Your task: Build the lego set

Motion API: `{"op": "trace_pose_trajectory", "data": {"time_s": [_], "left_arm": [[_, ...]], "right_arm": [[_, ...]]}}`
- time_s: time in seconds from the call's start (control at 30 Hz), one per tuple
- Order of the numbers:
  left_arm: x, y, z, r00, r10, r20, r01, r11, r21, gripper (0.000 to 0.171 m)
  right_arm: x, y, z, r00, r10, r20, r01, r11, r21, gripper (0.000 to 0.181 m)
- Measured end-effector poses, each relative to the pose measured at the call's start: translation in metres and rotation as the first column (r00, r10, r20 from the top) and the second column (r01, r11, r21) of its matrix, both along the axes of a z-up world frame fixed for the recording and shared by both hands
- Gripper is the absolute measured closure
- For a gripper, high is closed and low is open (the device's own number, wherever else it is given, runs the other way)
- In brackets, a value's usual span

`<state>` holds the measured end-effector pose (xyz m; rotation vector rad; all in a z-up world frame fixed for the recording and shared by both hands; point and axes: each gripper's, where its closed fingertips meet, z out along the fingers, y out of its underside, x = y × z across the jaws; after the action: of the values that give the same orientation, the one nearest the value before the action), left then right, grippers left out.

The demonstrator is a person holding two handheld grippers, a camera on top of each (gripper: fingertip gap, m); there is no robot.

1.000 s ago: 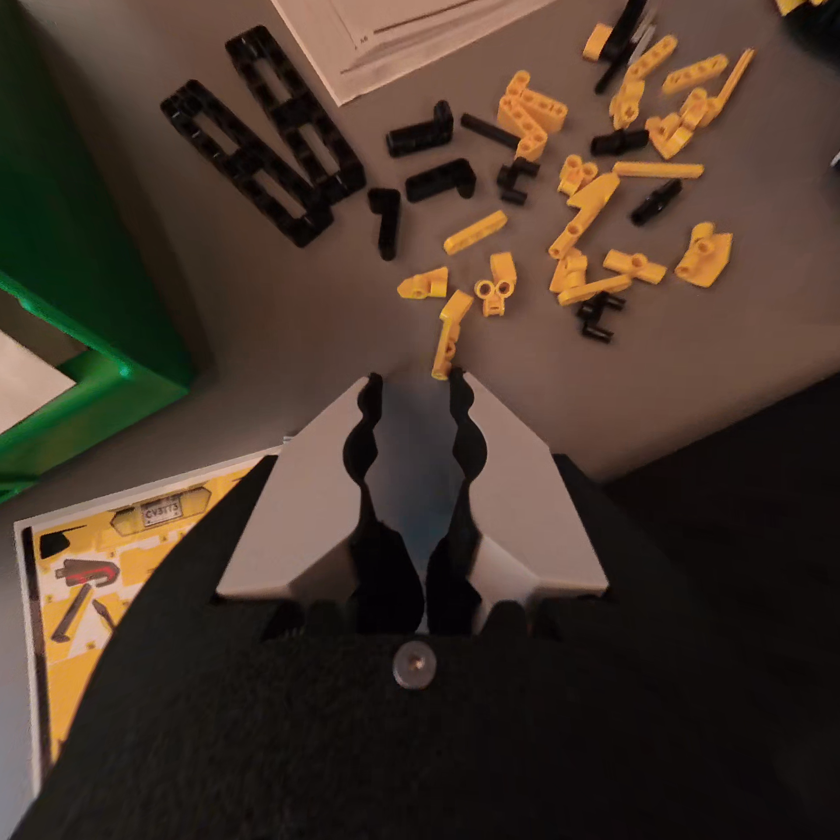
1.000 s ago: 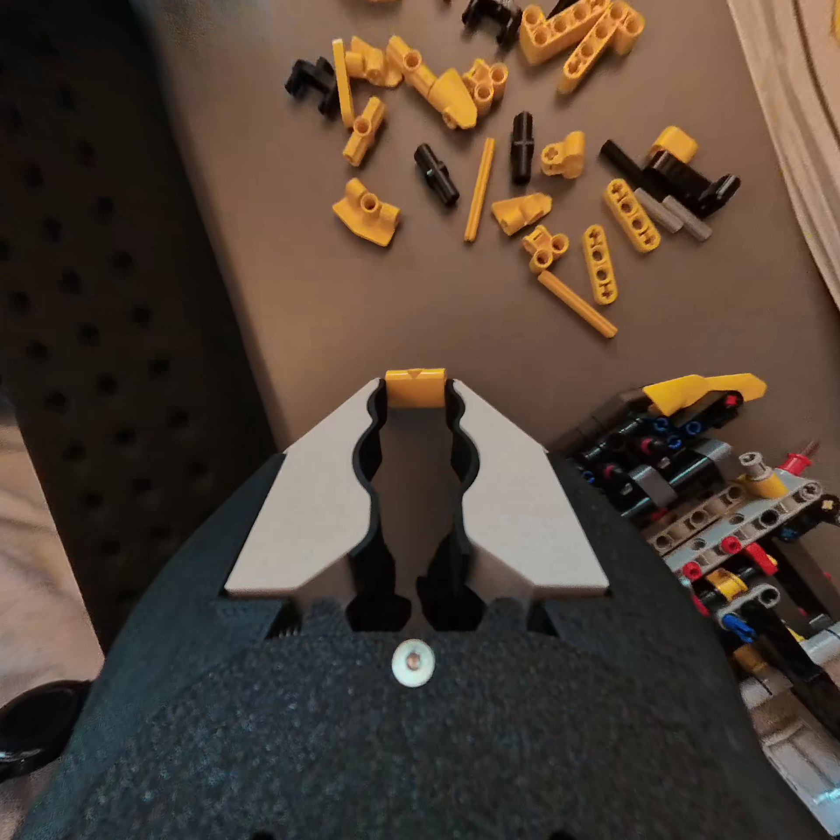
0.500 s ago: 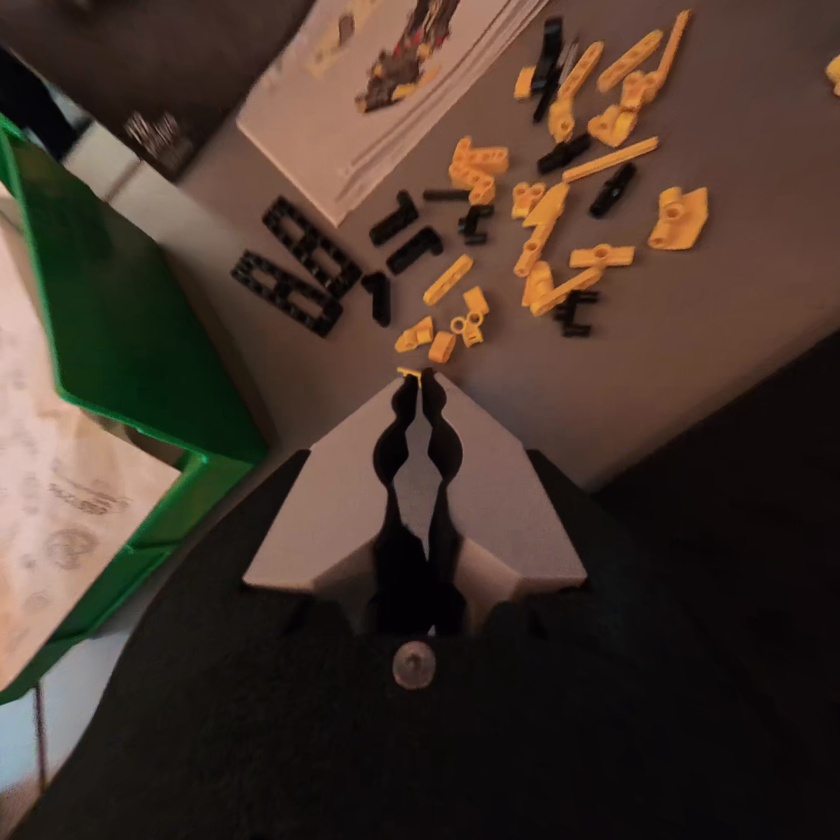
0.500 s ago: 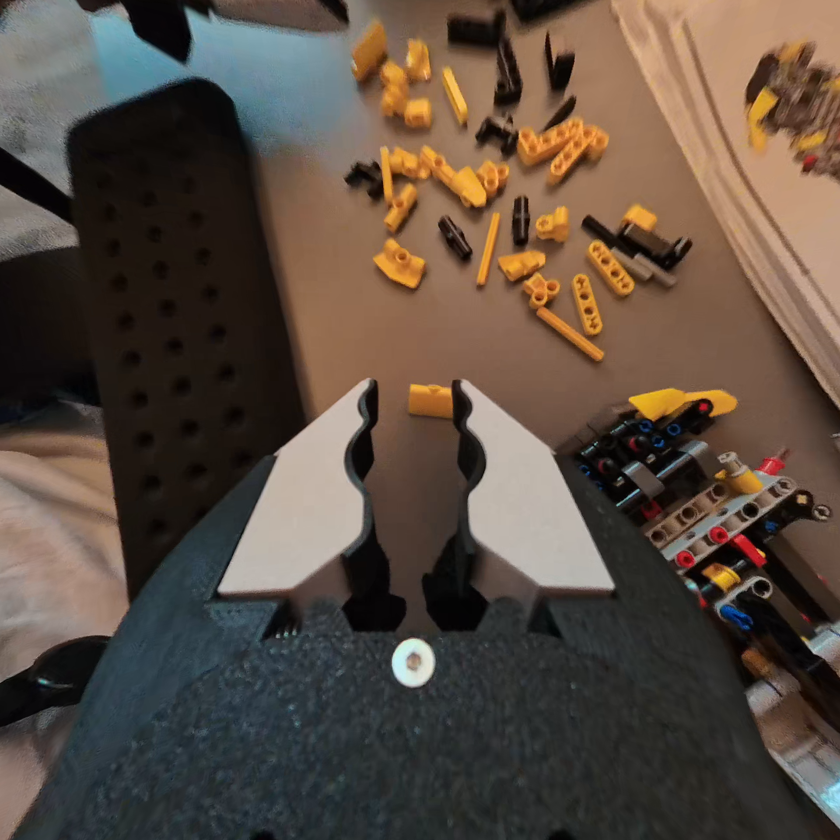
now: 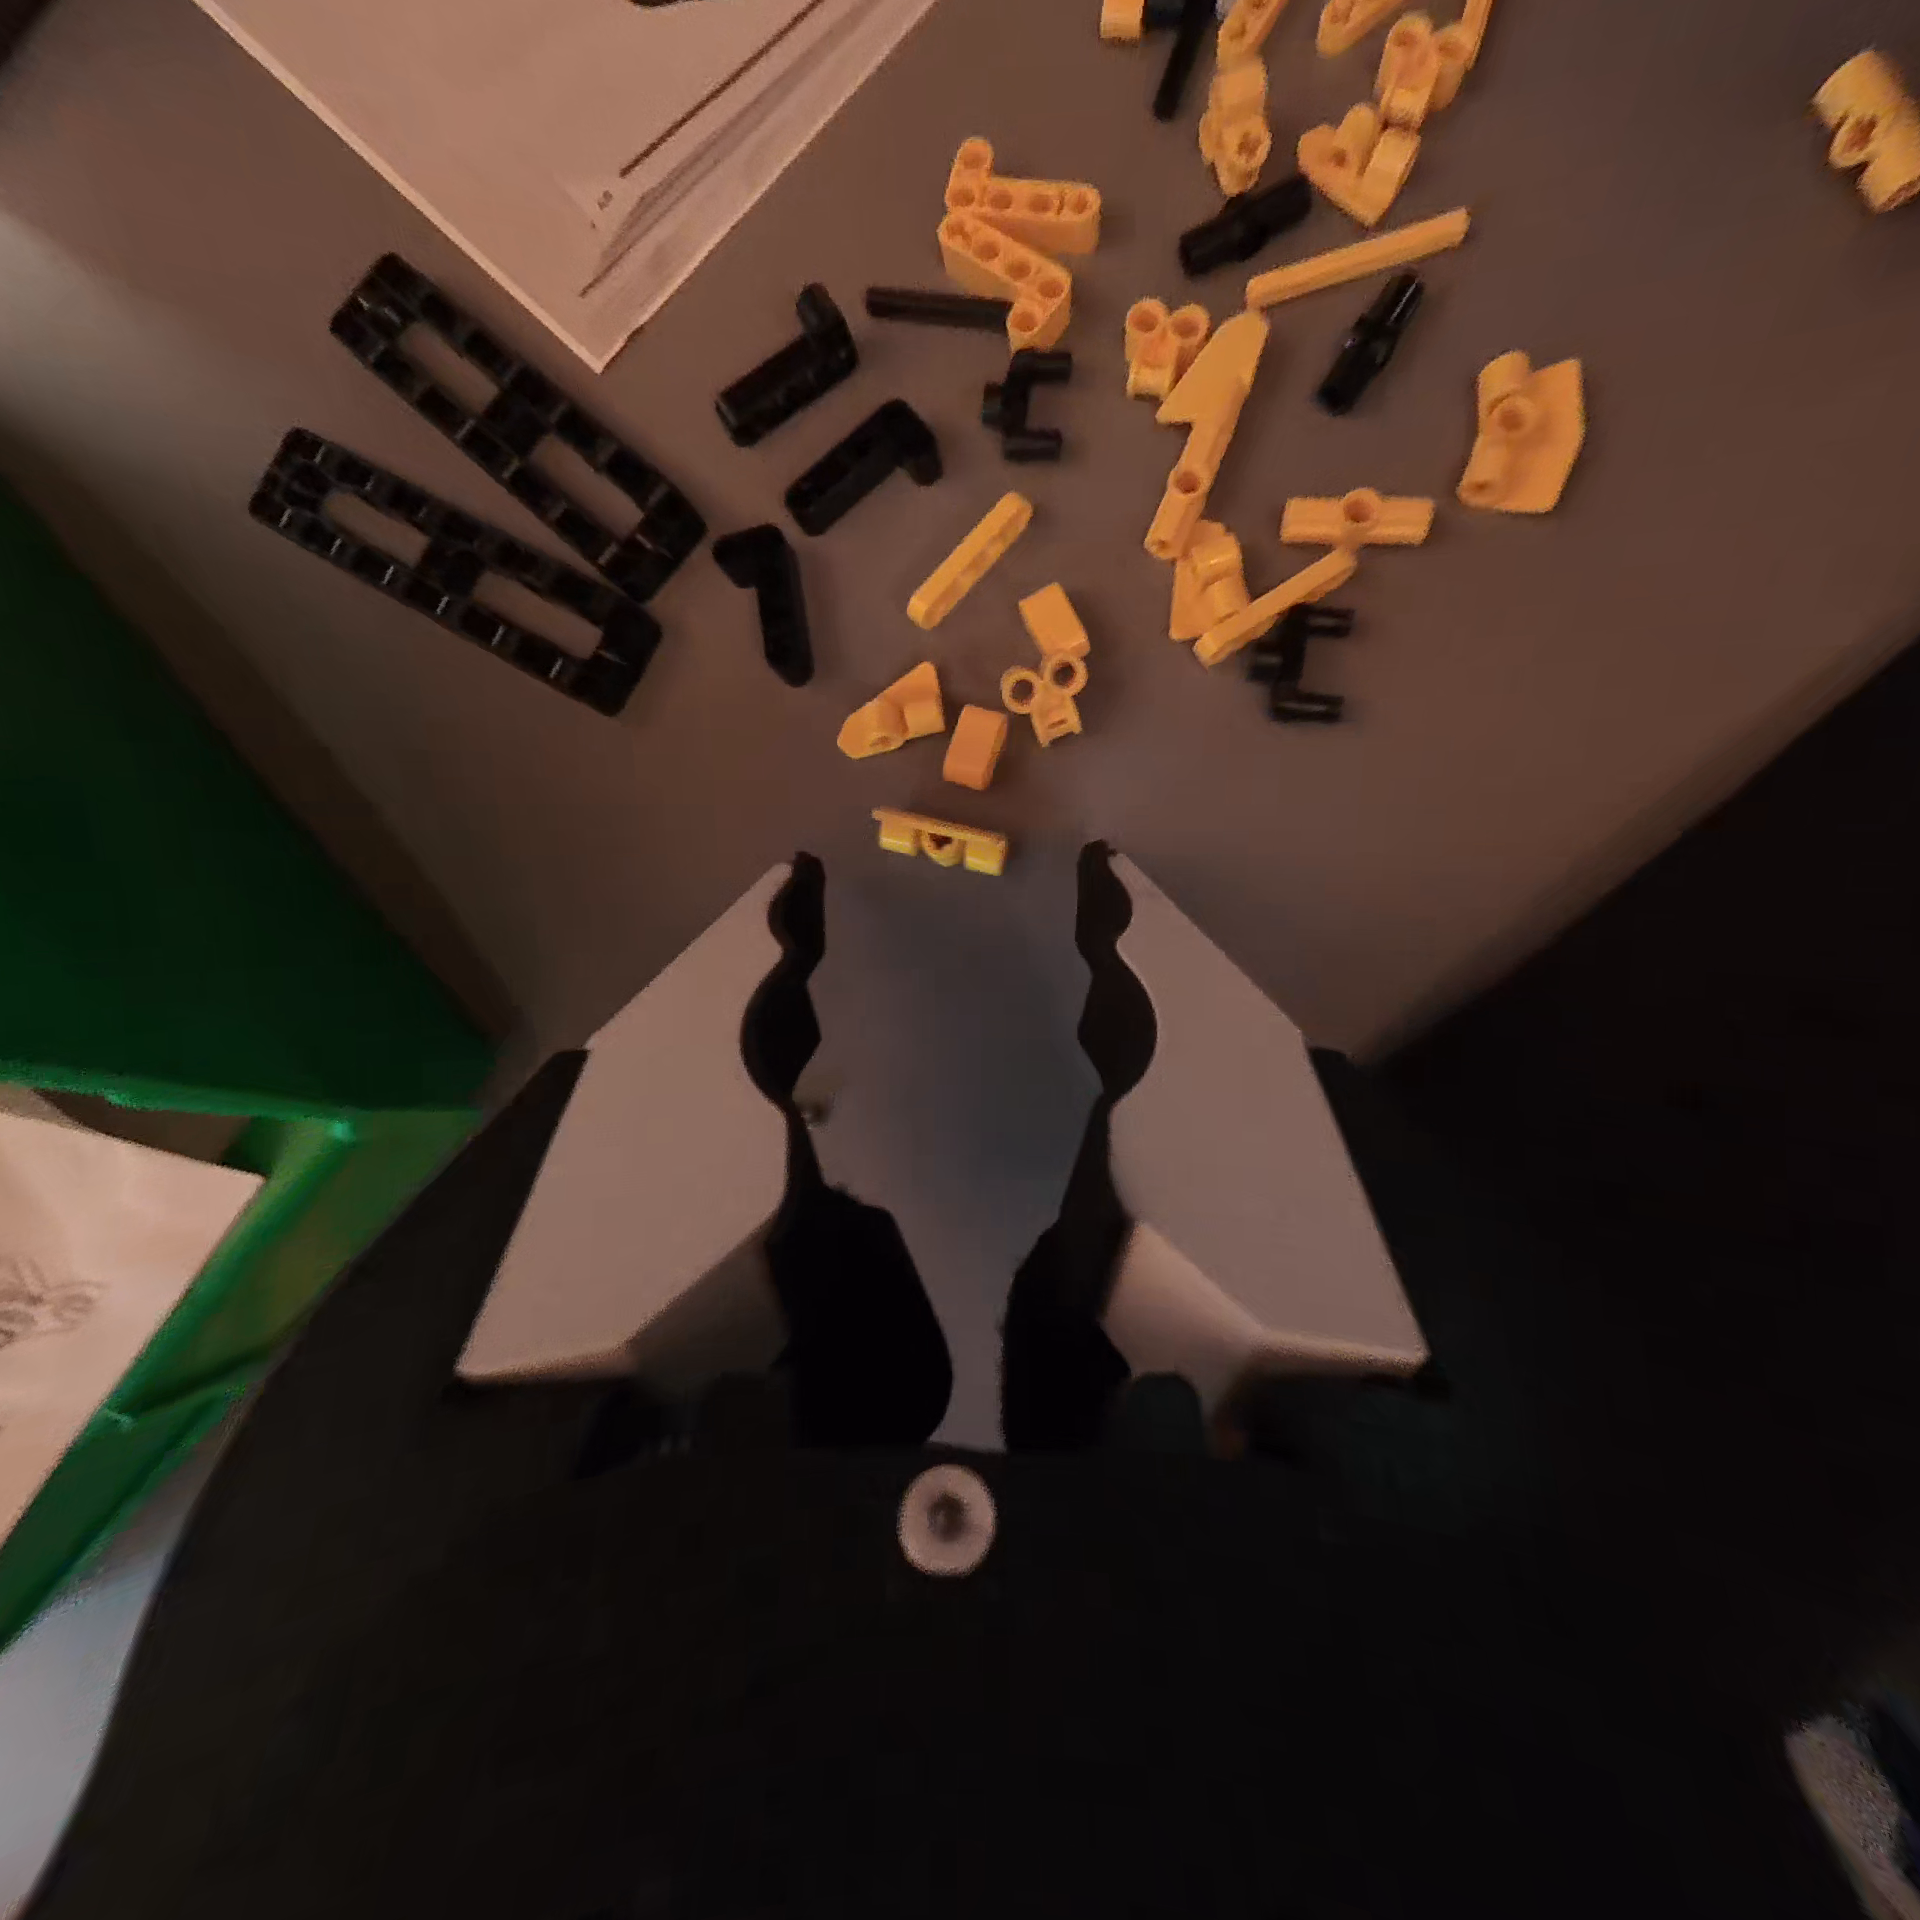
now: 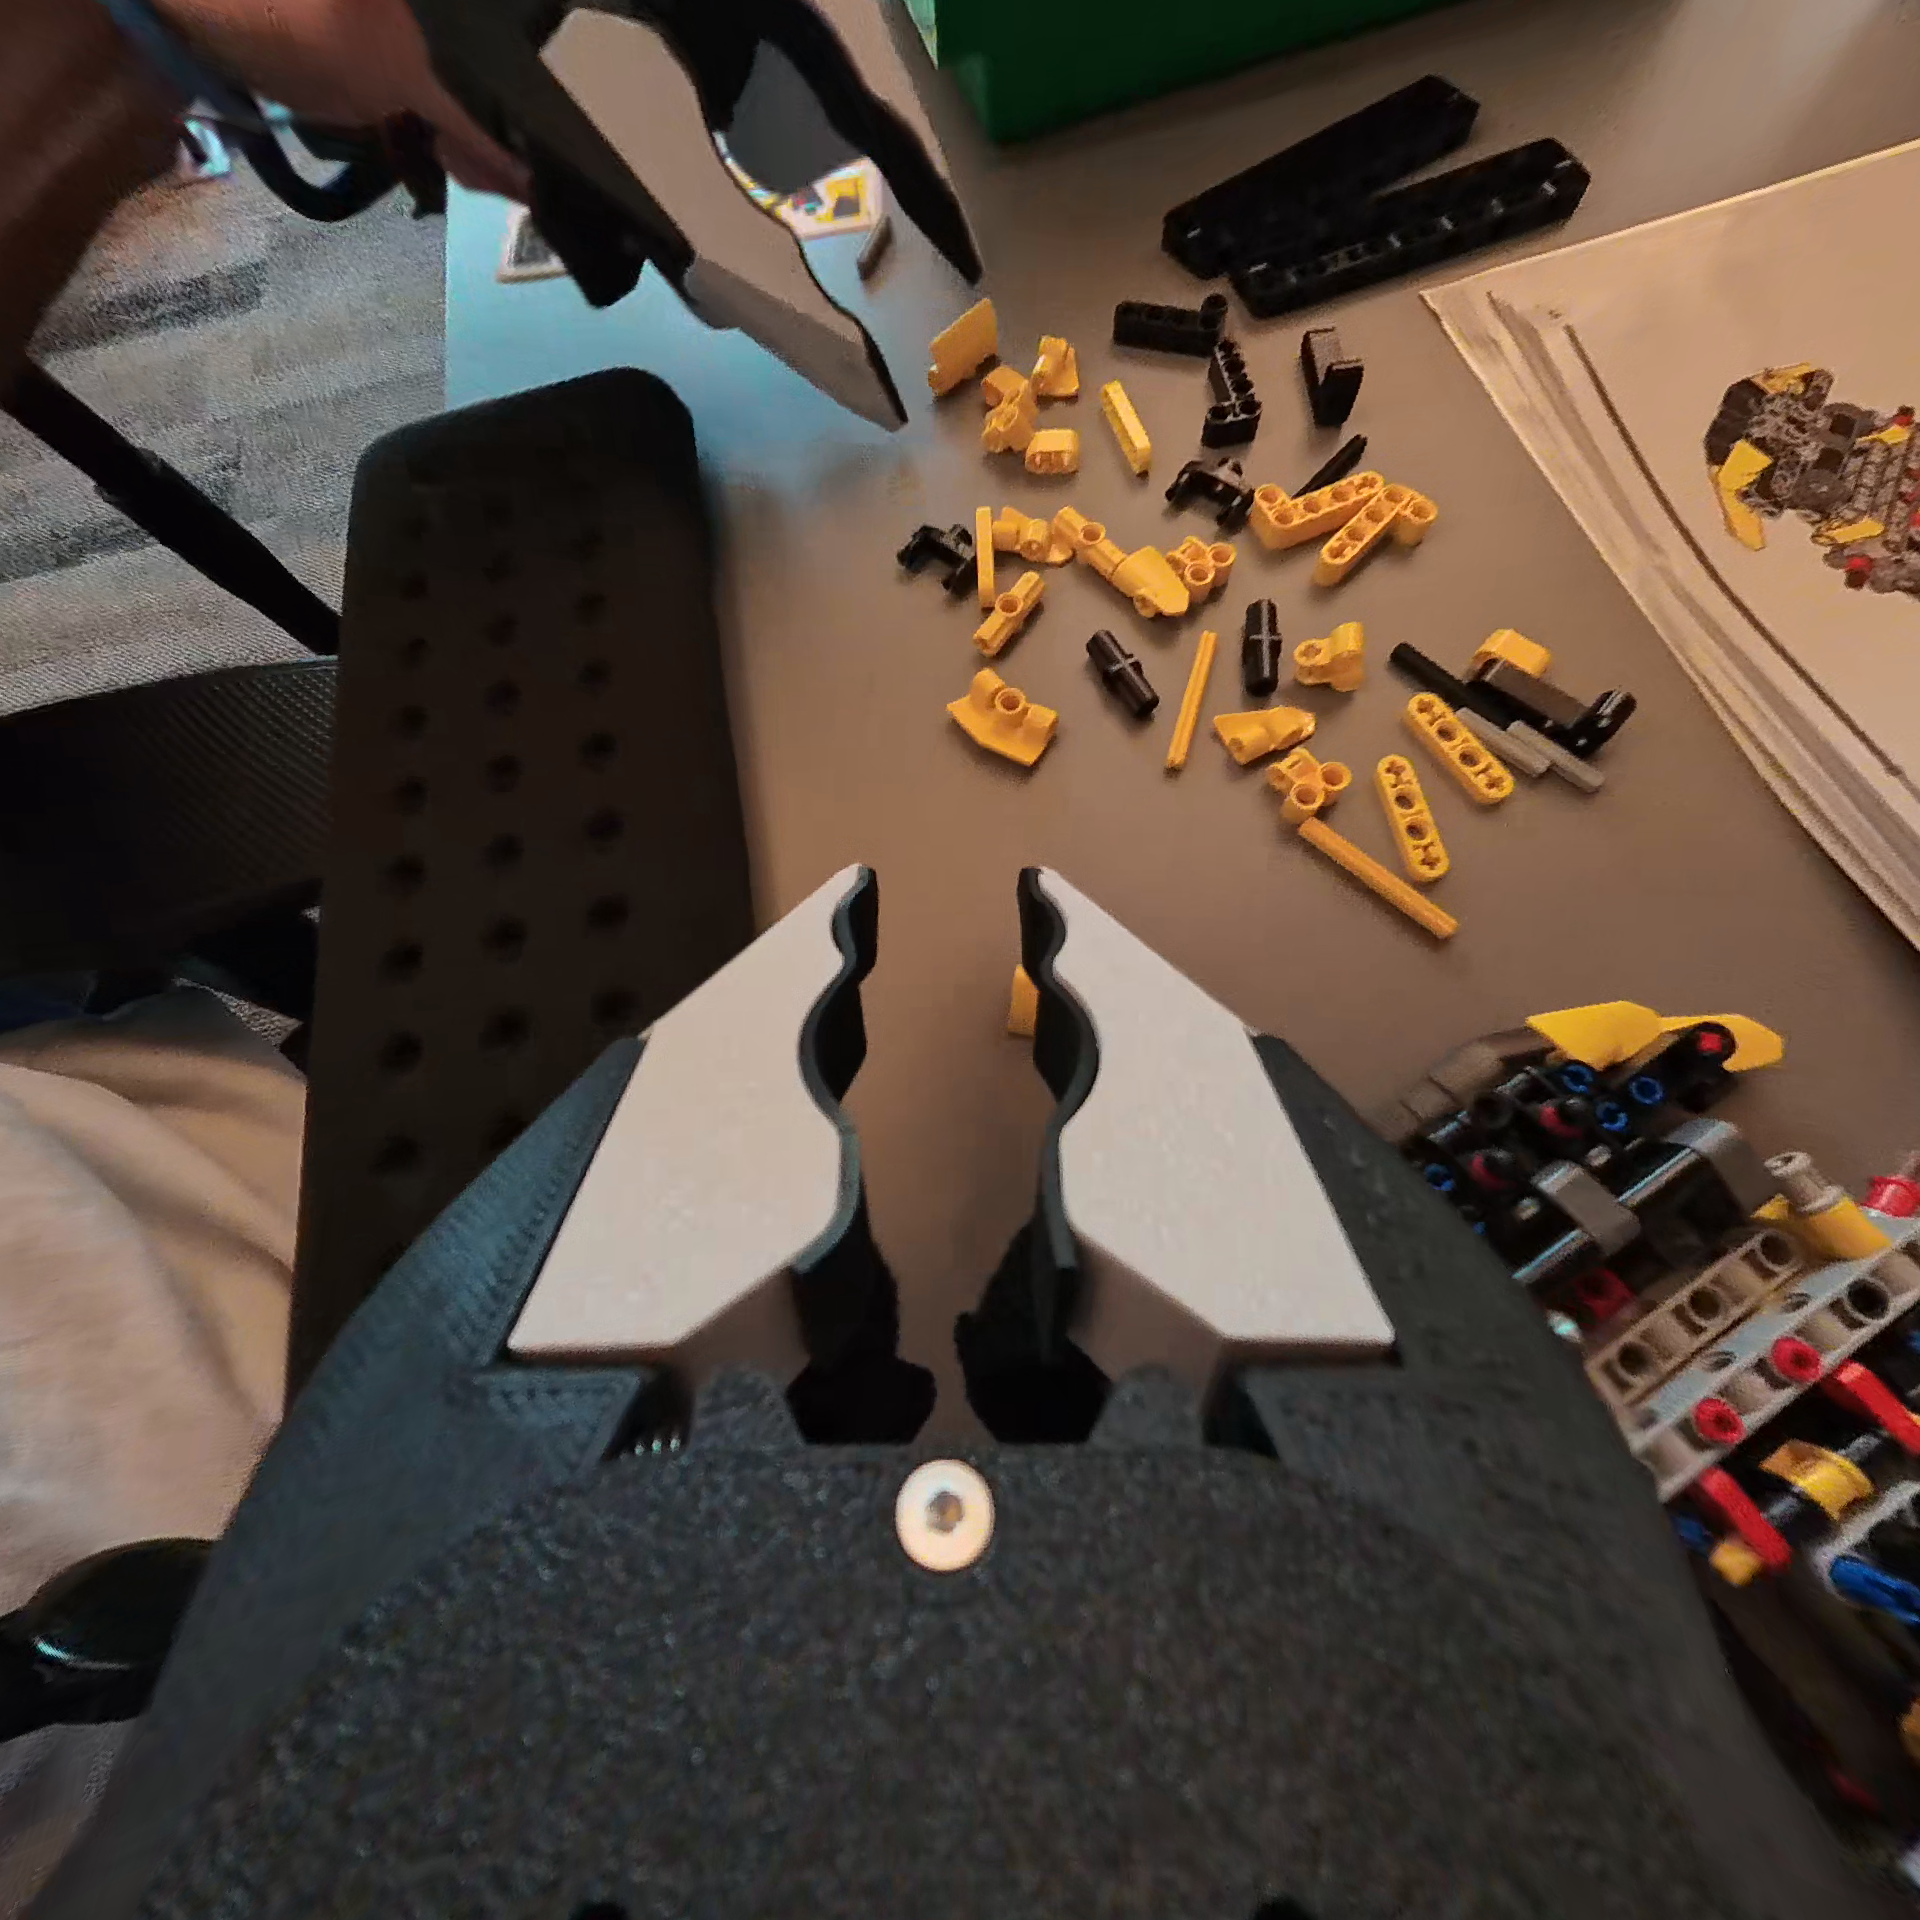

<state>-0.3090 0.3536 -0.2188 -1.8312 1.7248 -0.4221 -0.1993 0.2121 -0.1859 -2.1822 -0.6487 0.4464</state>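
Left gripper (image 5: 943, 868) spread wide, empty, above small flat yellow plastic piece (image 5: 940, 841) on grey table (image 5: 1558, 727). Right gripper (image 6: 948, 883) parted, empty, beside half-built multicoloured plastic model (image 6: 1683, 1226).

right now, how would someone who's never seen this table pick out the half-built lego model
Start at the open instruction booklet along the table's far right side, then come toward the right gripper. The half-built model sits just right of that gripper. Unlike the loose yellow and black pieces, it is one joined block of grey beams with red and blue pins.
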Motion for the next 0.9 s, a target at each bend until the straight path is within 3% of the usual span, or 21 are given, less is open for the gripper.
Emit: {"op": "trace_pose_trajectory", "data": {"time_s": [0.13,0.2,0.3,0.37,0.43,0.5,0.53,0.63,0.67,0.8,0.87,0.9], "left_arm": [[0.008,0.002,0.000,0.995,-0.094,-0.017,0.094,0.995,-0.016,0.136],[0.009,0.000,-0.001,0.991,-0.129,-0.036,0.128,0.991,-0.032,0.149],[0.008,0.000,0.002,0.990,-0.136,-0.048,0.136,0.991,0.000,0.150],[0.012,-0.007,0.013,0.994,-0.110,-0.007,0.110,0.994,0.019,0.150],[0.032,-0.037,0.036,0.982,-0.136,0.128,0.135,0.991,0.015,0.150],[0.061,-0.087,0.060,0.934,-0.221,0.281,0.222,0.975,0.028,0.150],[0.074,-0.110,0.068,0.905,-0.262,0.334,0.256,0.965,0.063,0.150],[0.101,-0.159,0.087,0.830,-0.345,0.437,0.300,0.938,0.172,0.149],[0.106,-0.166,0.092,0.816,-0.352,0.459,0.291,0.936,0.200,0.149],[0.115,-0.179,0.101,0.776,-0.365,0.514,0.276,0.930,0.244,0.150],[0.115,-0.180,0.101,0.767,-0.381,0.516,0.278,0.922,0.269,0.150],[0.114,-0.180,0.100,0.770,-0.394,0.502,0.283,0.916,0.286,0.150]], "right_arm": [[0.002,-0.006,-0.007,1.000,0.003,-0.021,-0.003,1.000,-0.006,0.156],[0.008,-0.007,-0.009,1.000,-0.007,-0.021,0.007,1.000,-0.002,0.157],[0.014,-0.004,-0.003,0.998,-0.025,-0.061,0.026,1.000,0.015,0.160],[0.013,-0.002,0.004,0.992,-0.031,-0.123,0.034,0.999,0.019,0.161],[0.008,-0.001,0.013,0.973,-0.028,-0.230,0.031,0.999,0.008,0.160],[-0.003,-0.002,0.028,0.912,-0.003,-0.411,-0.011,0.999,-0.033,0.154],[-0.008,-0.003,0.039,0.850,0.010,-0.527,-0.048,0.997,-0.058,0.148],[-0.014,-0.011,0.077,0.571,0.032,-0.820,-0.199,0.975,-0.101,0.132],[-0.014,-0.014,0.080,0.525,0.033,-0.850,-0.239,0.965,-0.111,0.131],[-0.021,-0.028,0.082,0.461,0.050,-0.886,-0.332,0.936,-0.120,0.133],[-0.021,-0.030,0.086,0.404,0.036,-0.914,-0.365,0.923,-0.125,0.142],[-0.020,-0.029,0.083,0.412,0.019,-0.911,-0.363,0.920,-0.145,0.152]]}}
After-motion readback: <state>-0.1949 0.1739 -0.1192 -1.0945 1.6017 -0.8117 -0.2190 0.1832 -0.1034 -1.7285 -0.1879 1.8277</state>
